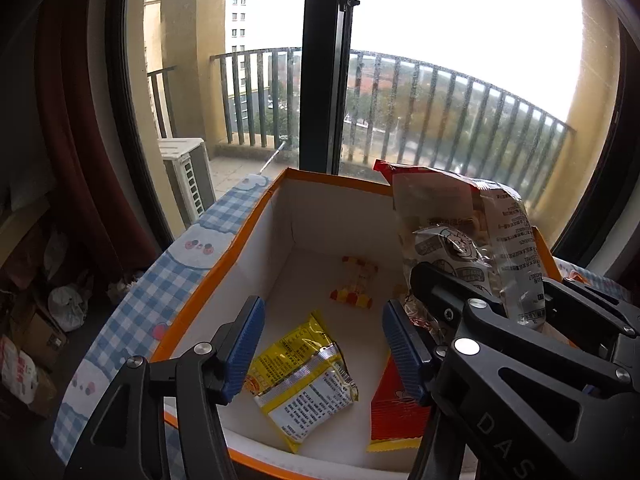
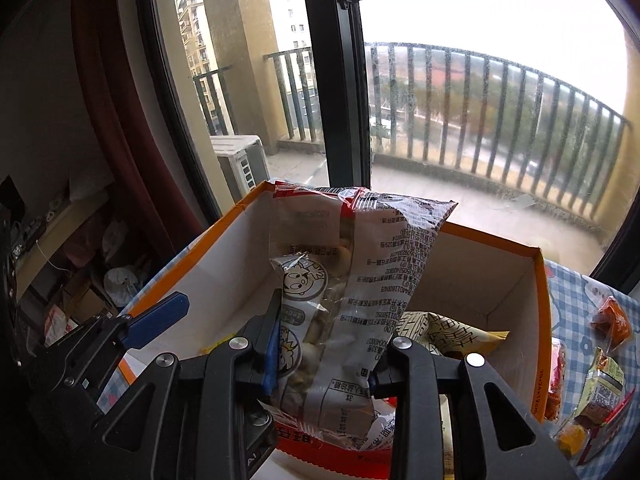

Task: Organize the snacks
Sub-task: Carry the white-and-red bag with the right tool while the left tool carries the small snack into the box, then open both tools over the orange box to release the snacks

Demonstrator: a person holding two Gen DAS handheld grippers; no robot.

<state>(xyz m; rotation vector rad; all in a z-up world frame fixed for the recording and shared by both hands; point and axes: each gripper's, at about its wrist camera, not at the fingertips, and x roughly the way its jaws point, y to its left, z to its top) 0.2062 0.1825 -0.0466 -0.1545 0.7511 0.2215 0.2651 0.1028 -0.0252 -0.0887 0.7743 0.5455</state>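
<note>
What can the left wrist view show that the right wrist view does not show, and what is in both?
Only the left wrist view shows the yellow packet and the small red-and-yellow candy on the box floor, under the open left gripper. Only the right wrist view shows loose snacks on the checked cloth outside. Both show the orange-rimmed box, and the clear nut bag in the right gripper.
</note>
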